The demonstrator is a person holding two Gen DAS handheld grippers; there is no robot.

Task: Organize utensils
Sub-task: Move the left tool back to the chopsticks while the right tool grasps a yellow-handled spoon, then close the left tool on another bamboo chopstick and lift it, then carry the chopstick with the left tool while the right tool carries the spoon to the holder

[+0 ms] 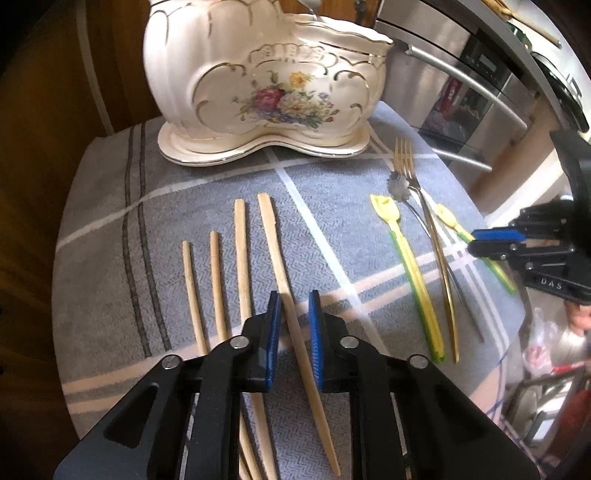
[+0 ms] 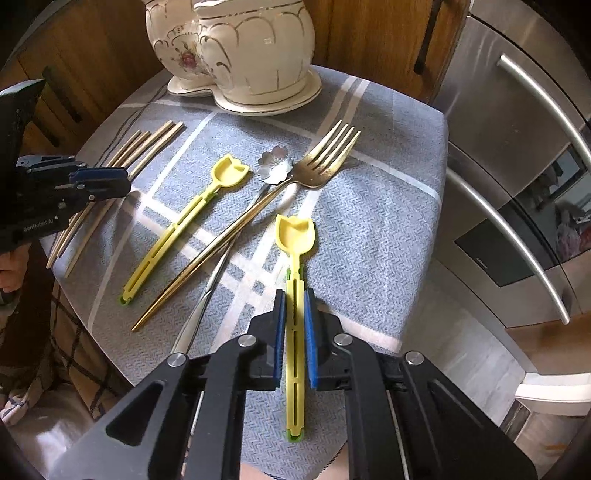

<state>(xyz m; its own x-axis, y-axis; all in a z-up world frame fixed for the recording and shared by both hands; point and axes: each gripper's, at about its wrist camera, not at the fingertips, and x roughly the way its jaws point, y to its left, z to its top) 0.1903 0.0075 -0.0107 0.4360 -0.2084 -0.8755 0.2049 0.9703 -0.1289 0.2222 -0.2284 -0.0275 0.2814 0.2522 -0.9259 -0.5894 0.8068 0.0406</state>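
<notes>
Several wooden chopsticks (image 1: 240, 251) lie side by side on a grey checked cloth (image 1: 110, 258). My left gripper (image 1: 294, 295) points down over the rightmost chopstick (image 1: 271, 229) and is shut on it; the stick runs slantwise between the blue pads. My right gripper (image 2: 294, 291) is shut on the handle of a yellow plastic spoon (image 2: 295, 230) that lies flat on the cloth. A second yellow spoon (image 2: 229, 170), a gold fork (image 2: 325, 158) and a flower-shaped metal spoon (image 2: 275, 166) lie between the two grippers. A cream floral ceramic holder (image 1: 266, 85) stands at the back.
The cloth covers a small table whose edges fall away close on all sides. A stainless steel appliance (image 2: 517, 147) with long bar handles stands to the right. Wooden cabinet fronts (image 2: 369, 33) rise behind the holder. A hand (image 2: 11, 269) shows at the left edge.
</notes>
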